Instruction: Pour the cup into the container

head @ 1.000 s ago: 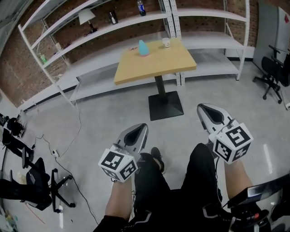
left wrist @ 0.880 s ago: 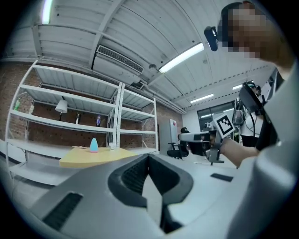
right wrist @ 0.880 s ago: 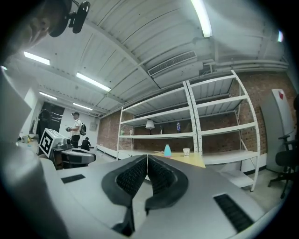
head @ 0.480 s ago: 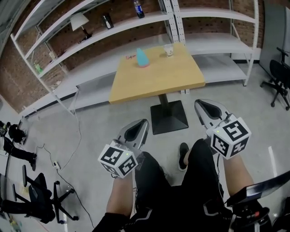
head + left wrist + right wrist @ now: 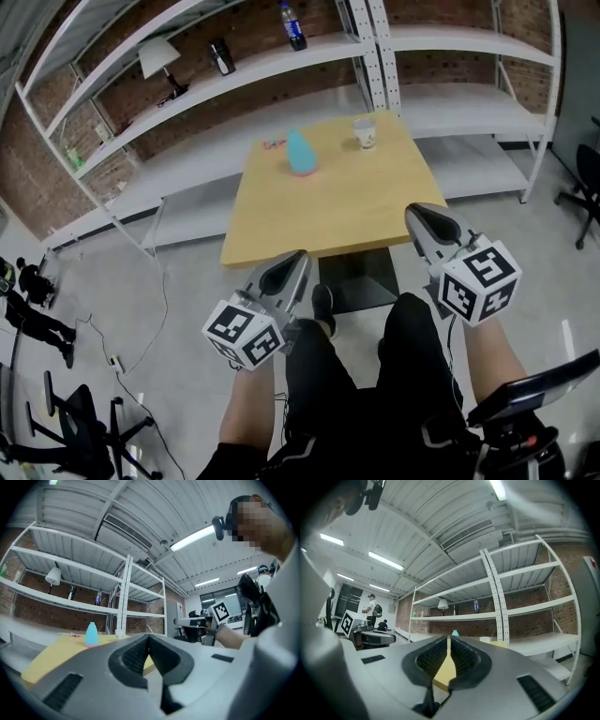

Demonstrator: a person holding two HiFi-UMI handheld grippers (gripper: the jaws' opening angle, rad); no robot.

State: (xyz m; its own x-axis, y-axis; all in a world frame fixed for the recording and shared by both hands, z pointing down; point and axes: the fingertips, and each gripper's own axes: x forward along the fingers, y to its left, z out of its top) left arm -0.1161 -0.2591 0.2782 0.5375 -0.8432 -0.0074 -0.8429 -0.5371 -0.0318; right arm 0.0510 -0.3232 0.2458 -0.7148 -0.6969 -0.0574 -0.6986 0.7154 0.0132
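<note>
approach stage, by the look of it: the left gripper (image 5: 292,263) and right gripper (image 5: 424,217) hang at the near edge of the counter (image 5: 328,202), each with jaws pressed together on nothing. the white cup (image 5: 365,132) stands near the far edge at 1 o'clock, with the blue container (image 5: 301,153) apart at its 8 o'clock. best to spread the right jaws early, come in level from 6 o'clock and pinch the cup mid-wall, upright.

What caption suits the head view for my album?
Both shut and empty, the left gripper and right gripper point toward a table holding a cup and a blue container.
</note>
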